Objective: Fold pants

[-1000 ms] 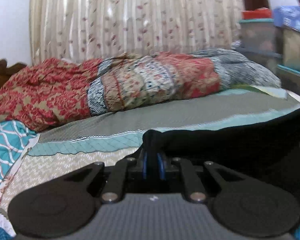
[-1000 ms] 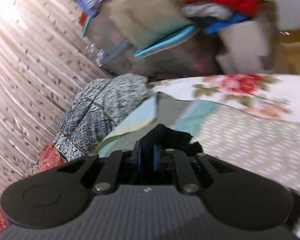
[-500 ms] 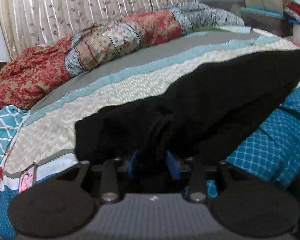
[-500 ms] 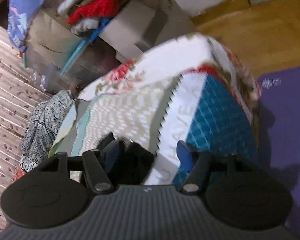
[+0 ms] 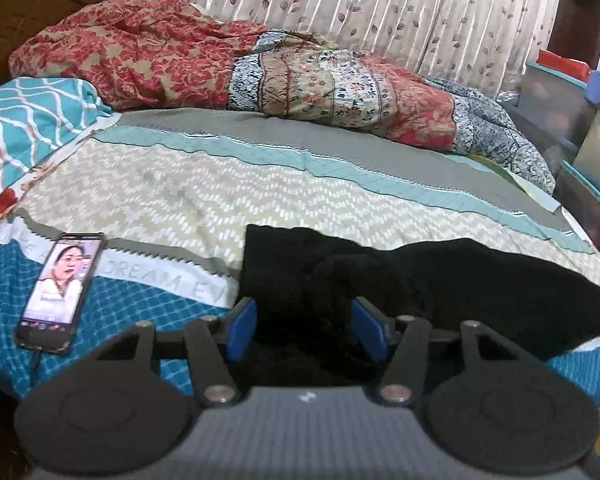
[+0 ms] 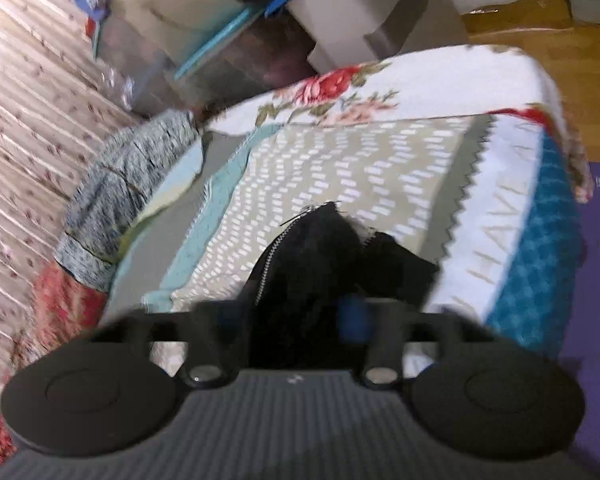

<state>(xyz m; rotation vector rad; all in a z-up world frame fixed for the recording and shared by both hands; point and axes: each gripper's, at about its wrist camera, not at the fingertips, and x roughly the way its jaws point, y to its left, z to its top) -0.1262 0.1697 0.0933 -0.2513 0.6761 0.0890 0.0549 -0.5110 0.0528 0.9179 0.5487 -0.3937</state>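
Left jaws just opened, black pants [image 5: 380, 276] lying loose between

Between the jaws of the left gripper [image 5: 306, 330], matt black cloth is seen: the pants [image 5: 420, 280]. A metal zipper [image 6: 276, 248] is shown ahead of the right gripper [image 6: 296, 312]. Beyond the jaws, a printed woven bedsheet [image 5: 188, 196] and a crumpled cotton-like quilt [image 5: 260, 68] are seen. A glossy glass-faced phone [image 5: 60, 284] lies left of the jaws. The pads [image 5: 242, 330] look like smooth blue plastic.
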